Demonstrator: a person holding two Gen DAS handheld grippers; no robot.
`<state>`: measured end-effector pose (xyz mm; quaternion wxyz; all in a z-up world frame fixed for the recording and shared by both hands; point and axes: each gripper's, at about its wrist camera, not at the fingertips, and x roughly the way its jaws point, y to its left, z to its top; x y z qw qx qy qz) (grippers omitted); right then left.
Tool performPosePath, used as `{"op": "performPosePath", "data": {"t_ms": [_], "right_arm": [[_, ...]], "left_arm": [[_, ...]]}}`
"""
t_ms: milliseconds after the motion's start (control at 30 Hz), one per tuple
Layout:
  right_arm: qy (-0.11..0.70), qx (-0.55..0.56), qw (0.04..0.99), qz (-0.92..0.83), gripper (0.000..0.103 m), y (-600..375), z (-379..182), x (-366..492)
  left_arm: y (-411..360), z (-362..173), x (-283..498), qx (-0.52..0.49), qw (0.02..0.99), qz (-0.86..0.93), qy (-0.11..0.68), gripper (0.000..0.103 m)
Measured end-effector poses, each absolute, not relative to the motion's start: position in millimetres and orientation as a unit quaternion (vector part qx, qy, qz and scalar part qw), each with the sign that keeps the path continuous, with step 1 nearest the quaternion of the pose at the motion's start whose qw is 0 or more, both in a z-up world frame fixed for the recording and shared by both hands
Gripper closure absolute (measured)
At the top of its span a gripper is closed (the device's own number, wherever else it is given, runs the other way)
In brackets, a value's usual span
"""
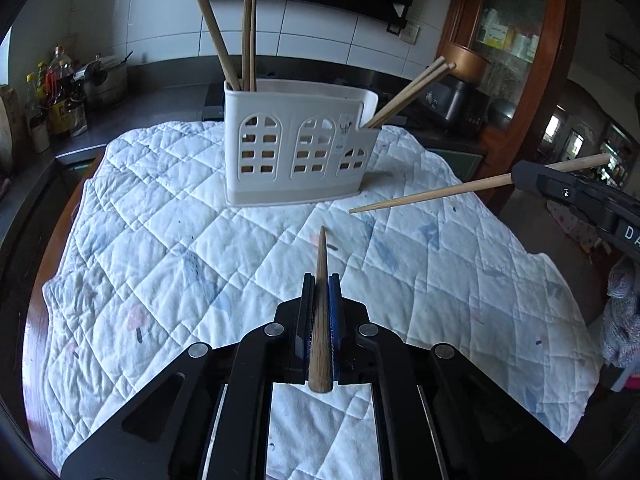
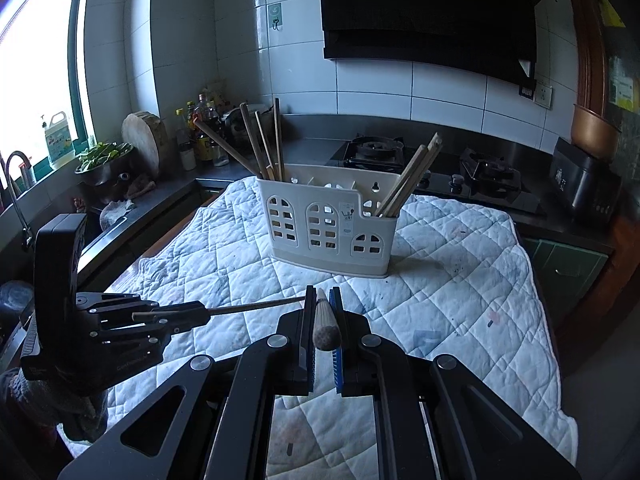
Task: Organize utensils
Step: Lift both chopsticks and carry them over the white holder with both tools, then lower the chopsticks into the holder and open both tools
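Holding one chopstick per tool, both clear of the quilted cloth [image 1: 168,240]. Left gripper [image 1: 322,280] pinching a darker chopstick [image 1: 322,300] lengthwise between pressed-together pads, thin tip aimed far toward the white holder [image 1: 296,148]; probably gripped along the shaft so the tip can be steered into a slot. Right gripper [image 2: 322,292] likewise clamped on a pale chopstick [image 2: 323,316], butt end toward the camera; from the left wrist view that same stick juts out left of its fingers, tip over the cloth, near the holder's right end but apart from it.

Holder standing upright at mid-cloth, far of both tools. Left compartment already carrying several sticks [image 2: 260,148] leaning up and left; low right compartment carrying a pair [image 2: 412,176] leaning right. Middle compartment contents not readable through the arched cut-outs.

Judged stage: both sticks lifted, insertion not yet done. Angled-down hold suits dropping tips in from above. Risk: tip catching the rim, tipping the light holder.
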<state>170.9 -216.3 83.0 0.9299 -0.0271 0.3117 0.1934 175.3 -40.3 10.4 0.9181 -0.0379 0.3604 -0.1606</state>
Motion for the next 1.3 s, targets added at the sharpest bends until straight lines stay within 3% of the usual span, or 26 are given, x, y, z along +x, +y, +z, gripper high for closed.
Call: {"op": "performPosePath", "data": {"t_ms": [600,933,1300], "right_arm": [[0.316,-0.053,0.931,0.177,0.096,-233,194,233],[0.353,-0.068,0.919,0.163,0.096,-226,191,278],[0.394,-0.08,0.9,0.169,0.096,-213,159,310]], "left_arm": [[-40,139,215,0.0,0.947,-0.178,0.268,0.098],[-43,201,263,0.008,0.971,-0.127,0.204,0.098],[-38,179,306,0.001,0.97,-0.097,0.221,0.098]]}}
